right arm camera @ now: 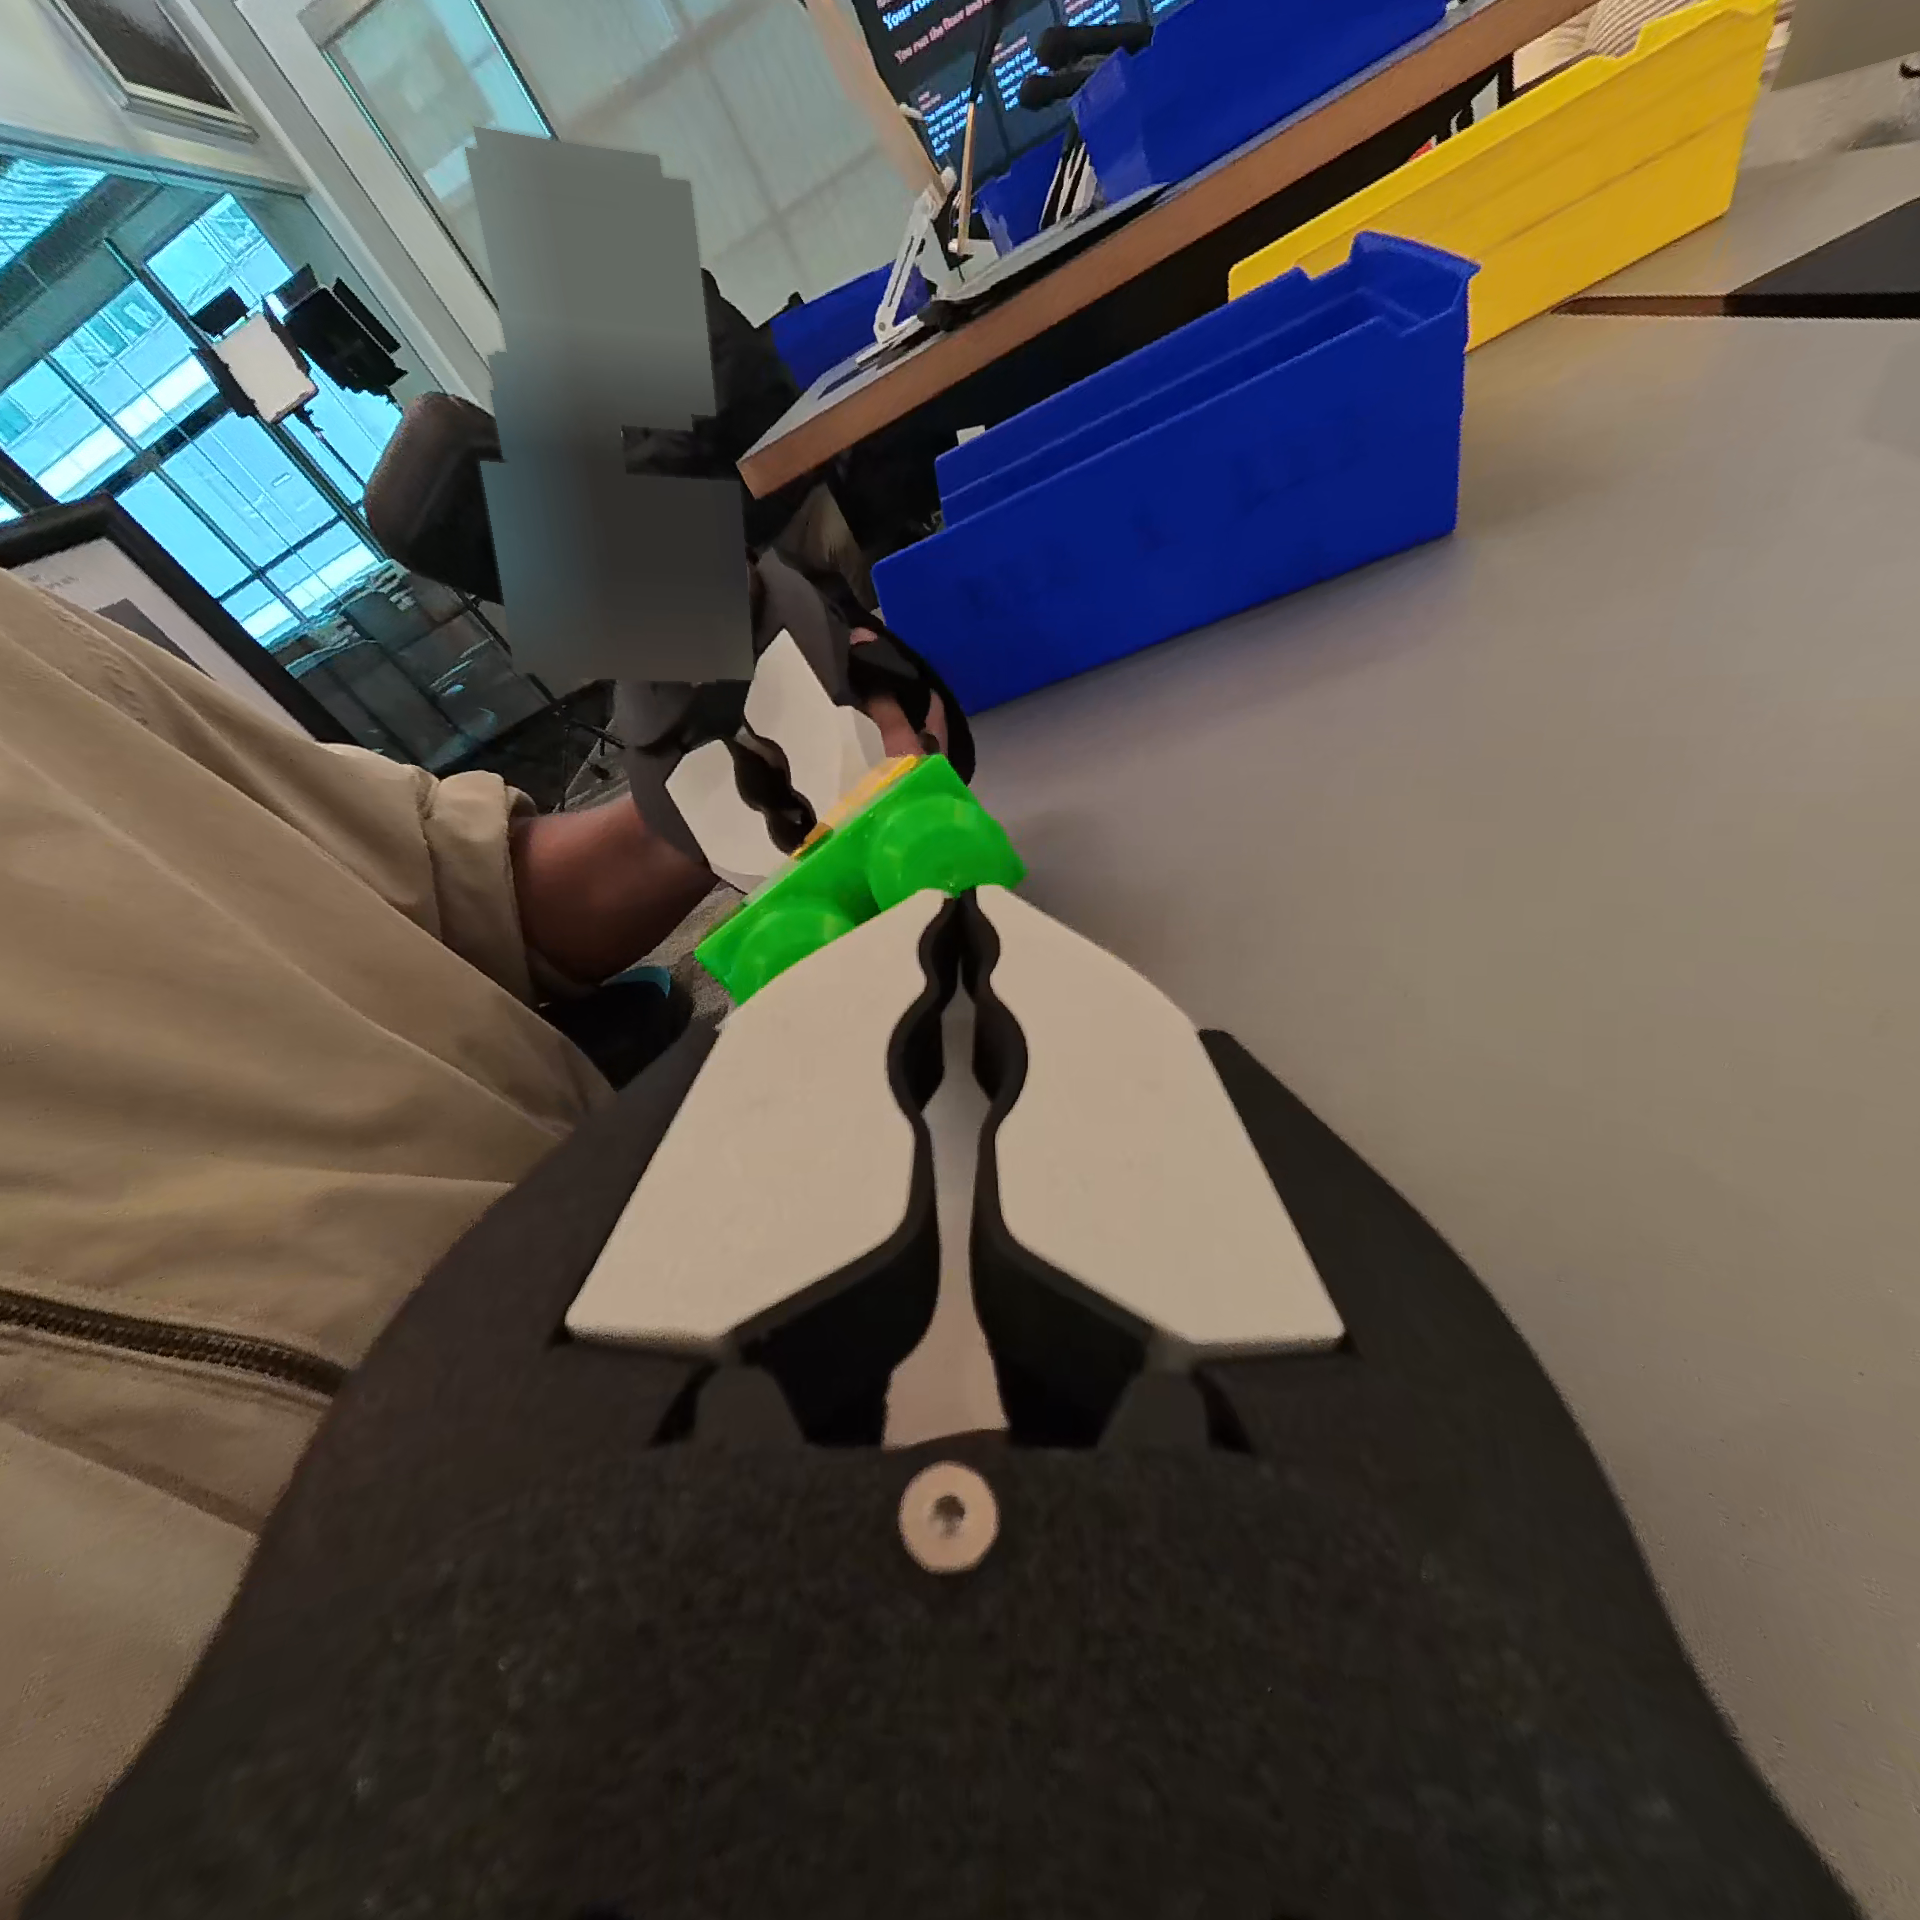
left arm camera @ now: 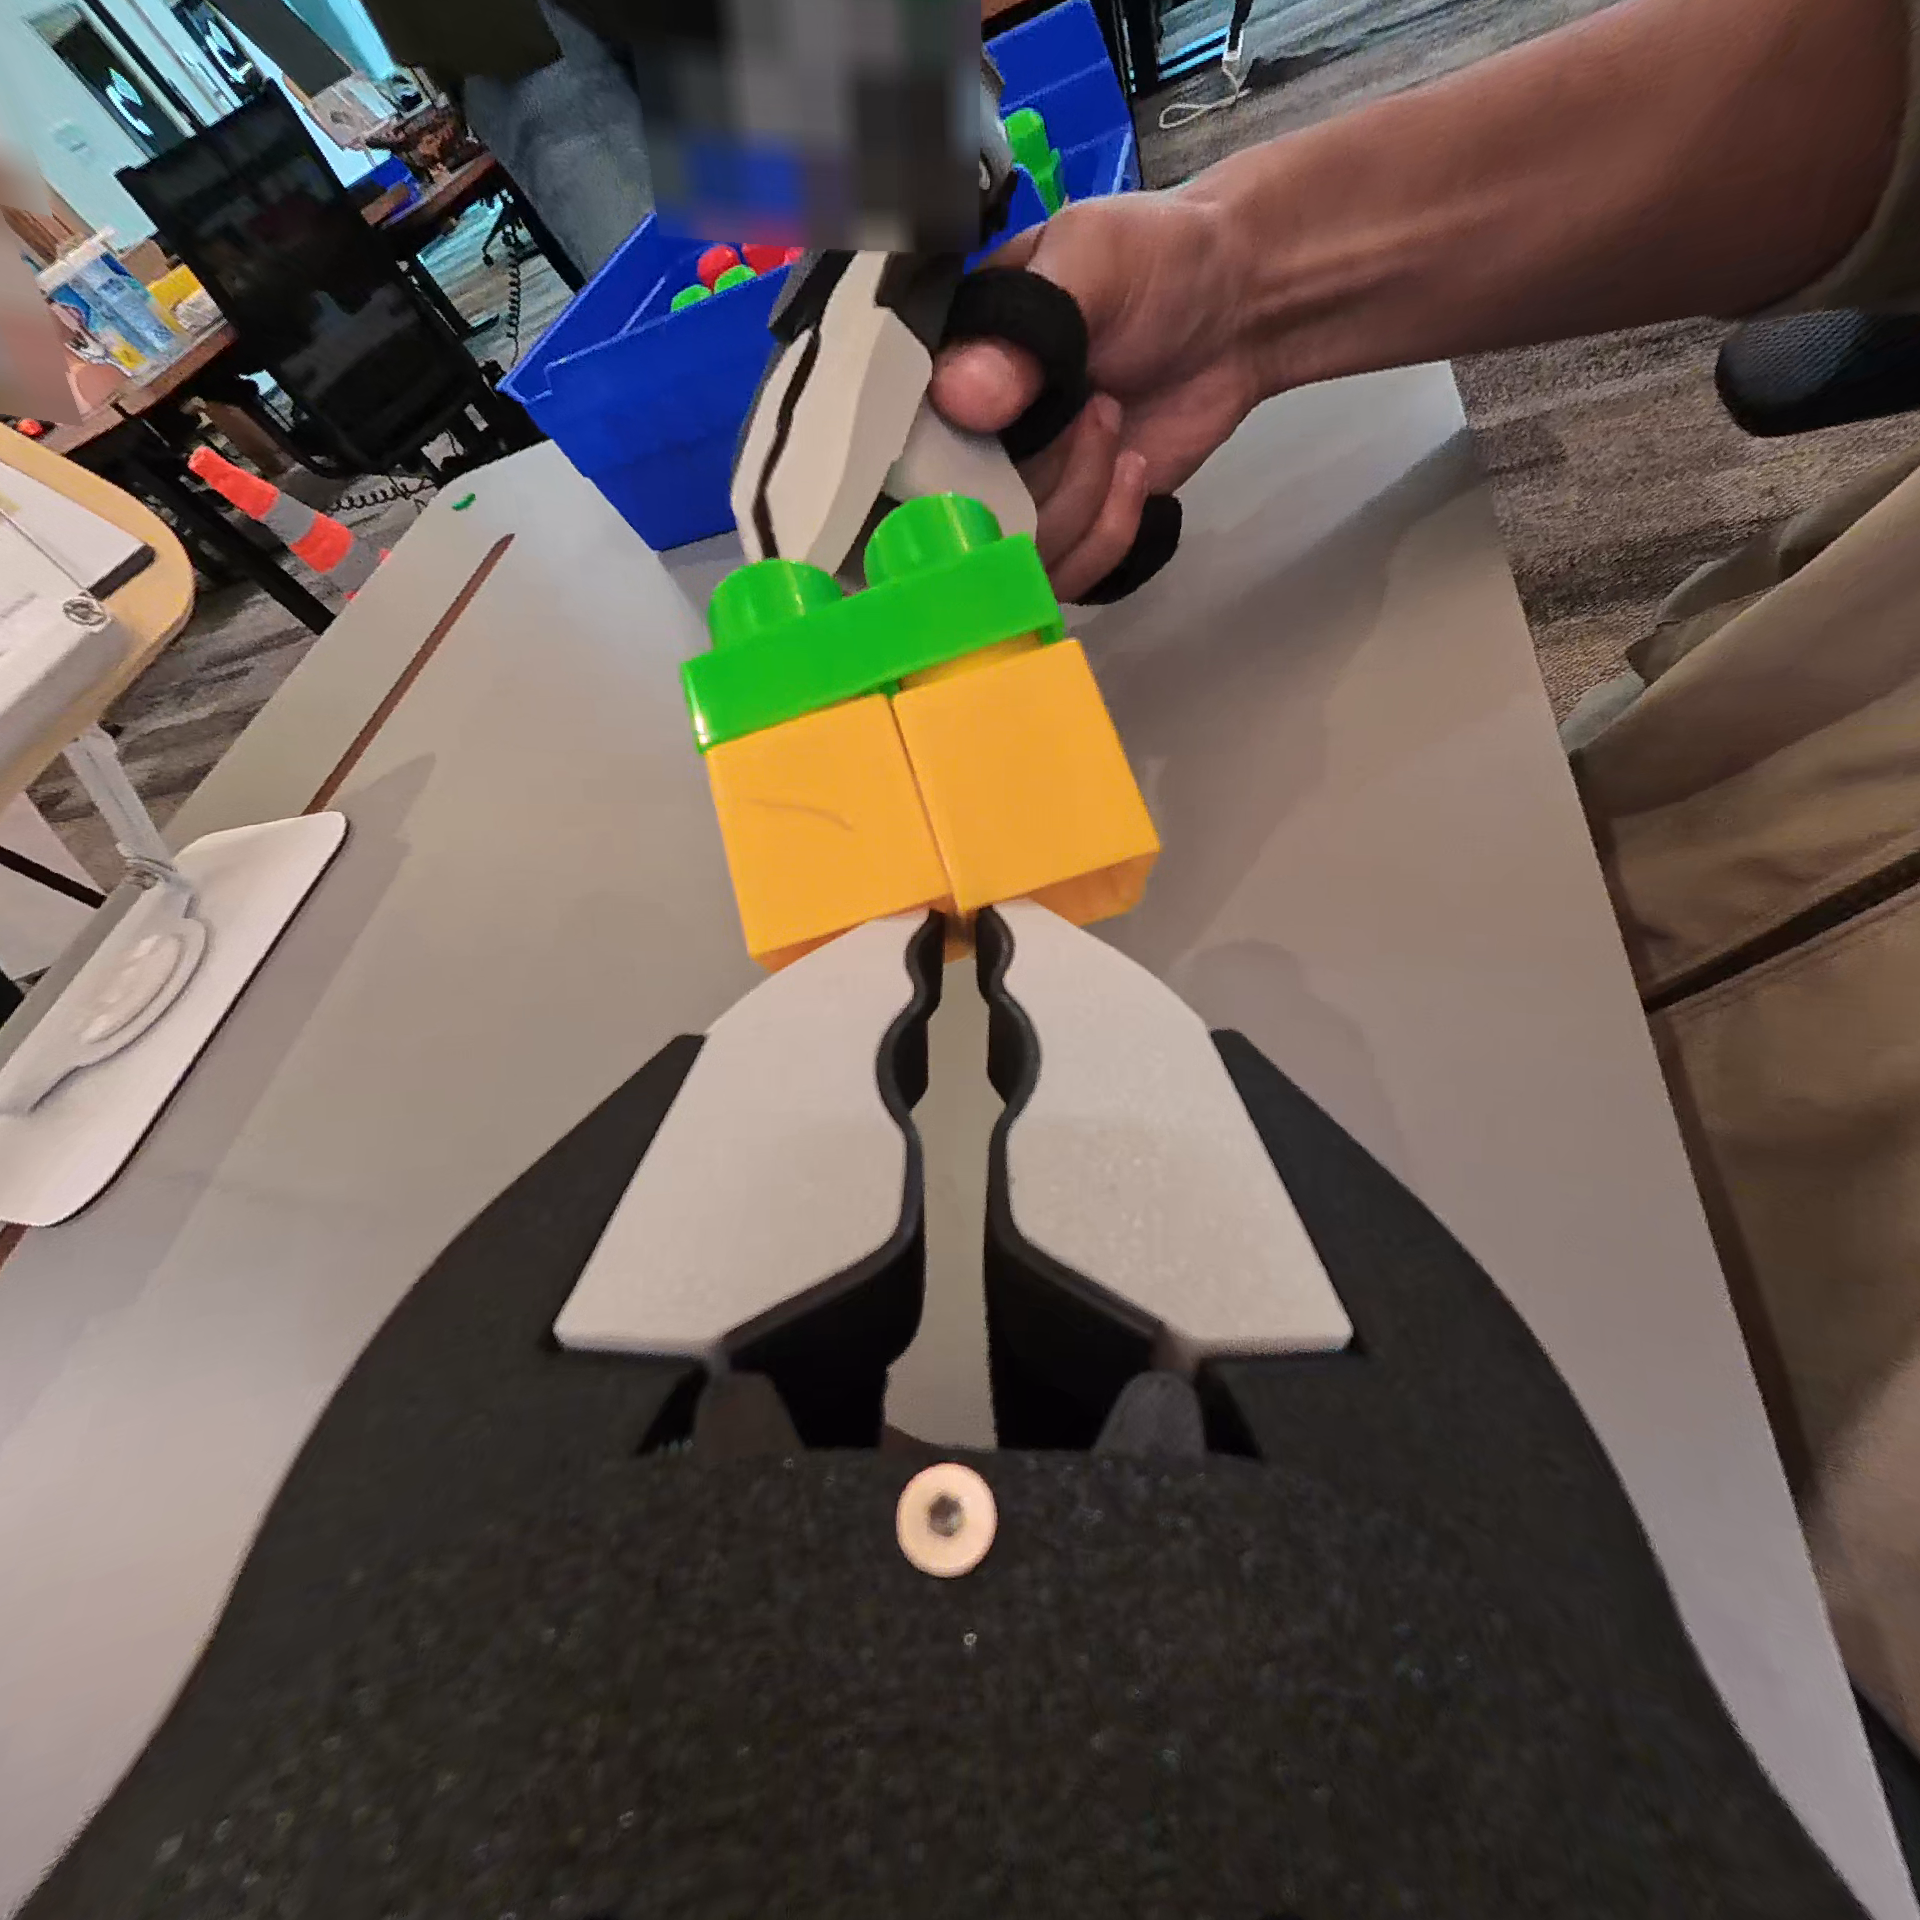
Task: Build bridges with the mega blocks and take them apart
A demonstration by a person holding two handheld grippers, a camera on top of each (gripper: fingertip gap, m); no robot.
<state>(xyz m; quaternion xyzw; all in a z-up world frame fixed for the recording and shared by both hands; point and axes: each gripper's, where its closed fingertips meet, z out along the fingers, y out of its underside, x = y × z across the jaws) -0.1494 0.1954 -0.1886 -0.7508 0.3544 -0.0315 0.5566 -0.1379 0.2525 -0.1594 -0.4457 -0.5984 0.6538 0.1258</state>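
Just ahead of the left tool, its tips pinch the bottom edge of two yellow blocks set side by side and held above the grey surface. Past these, a green block bridges their tops. Beyond it the right tool comes in from the far side, its tips pressed nearly together at the green block's studs; whether it truly grips the block I cannot tell. A blue bin of blocks stands farther off.
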